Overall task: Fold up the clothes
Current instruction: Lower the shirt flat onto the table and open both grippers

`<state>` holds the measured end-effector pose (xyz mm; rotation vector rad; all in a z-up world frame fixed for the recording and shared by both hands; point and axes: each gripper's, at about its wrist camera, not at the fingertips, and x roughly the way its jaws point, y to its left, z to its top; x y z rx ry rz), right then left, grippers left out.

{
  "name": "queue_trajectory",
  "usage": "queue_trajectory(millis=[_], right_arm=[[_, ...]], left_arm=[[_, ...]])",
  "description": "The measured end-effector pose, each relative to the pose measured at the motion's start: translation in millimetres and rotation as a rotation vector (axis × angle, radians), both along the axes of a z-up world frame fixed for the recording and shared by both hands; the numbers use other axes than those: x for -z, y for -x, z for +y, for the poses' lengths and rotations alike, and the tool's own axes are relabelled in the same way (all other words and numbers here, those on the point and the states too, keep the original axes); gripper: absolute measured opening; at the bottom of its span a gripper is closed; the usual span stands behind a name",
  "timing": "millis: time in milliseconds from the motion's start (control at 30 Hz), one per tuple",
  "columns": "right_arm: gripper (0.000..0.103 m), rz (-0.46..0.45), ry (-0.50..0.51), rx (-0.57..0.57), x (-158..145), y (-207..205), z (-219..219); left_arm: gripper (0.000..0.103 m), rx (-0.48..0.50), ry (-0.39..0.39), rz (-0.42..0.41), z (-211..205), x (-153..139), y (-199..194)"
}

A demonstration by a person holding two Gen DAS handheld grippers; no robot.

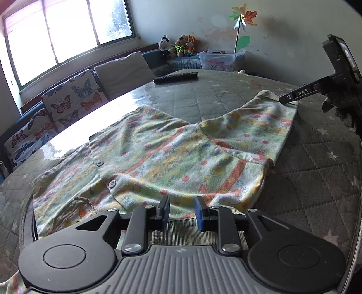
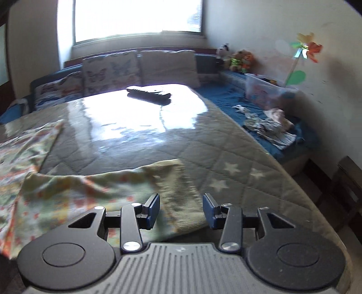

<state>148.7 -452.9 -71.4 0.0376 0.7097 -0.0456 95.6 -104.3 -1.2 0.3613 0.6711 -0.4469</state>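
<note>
A child's flowered shirt point(image 1: 158, 153) in green, yellow and orange lies spread on the quilted table cover point(image 1: 316, 171), button placket up. My left gripper point(image 1: 182, 211) is open just over the shirt's near ribbed hem, nothing between the pads. A sleeve point(image 1: 267, 122) stretches to the far right. In the right wrist view my right gripper point(image 2: 181, 209) is open around that sleeve's ribbed cuff point(image 2: 181, 194), the fingers apart on either side. The shirt body point(image 2: 22, 153) lies to the left. The right gripper's body also shows in the left wrist view point(image 1: 334, 74).
A black remote-like object point(image 1: 175, 78) lies at the table's far edge. Butterfly cushions point(image 1: 74, 95) line a bench on the left. A clear storage box point(image 1: 220, 60), plush toys point(image 1: 178, 46) and a paper pinwheel point(image 1: 243, 18) stand by the wall. Loose clothes point(image 2: 271, 126) lie on the blue bench.
</note>
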Motion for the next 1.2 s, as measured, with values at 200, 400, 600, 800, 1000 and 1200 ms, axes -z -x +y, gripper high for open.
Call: queue_trajectory(millis=[200,400,600,800,1000,1200], right_arm=[[0.044,0.004,-0.027,0.049,4,-2,-15],[0.011,-0.002,0.0,0.018,-1,-6,-5],[0.008,-0.012,-0.011,0.044,2,-15,-14],[0.019,-0.029,-0.07,0.09,-4,-3,-25],[0.033,-0.012,-0.1,0.093,-1,8,-26],[0.013,-0.019,-0.106,0.09,3,1,-20]], left_arm=[[0.029,0.037,0.011,-0.007,-7,-6,5],[0.029,0.075,-0.017,0.022,-15,7,10],[0.029,0.084,-0.017,0.024,-13,7,9],[0.032,0.077,-0.014,0.019,-13,4,8],[0.043,0.068,-0.003,-0.009,-10,-5,8],[0.05,0.038,0.001,-0.022,-7,-11,5]])
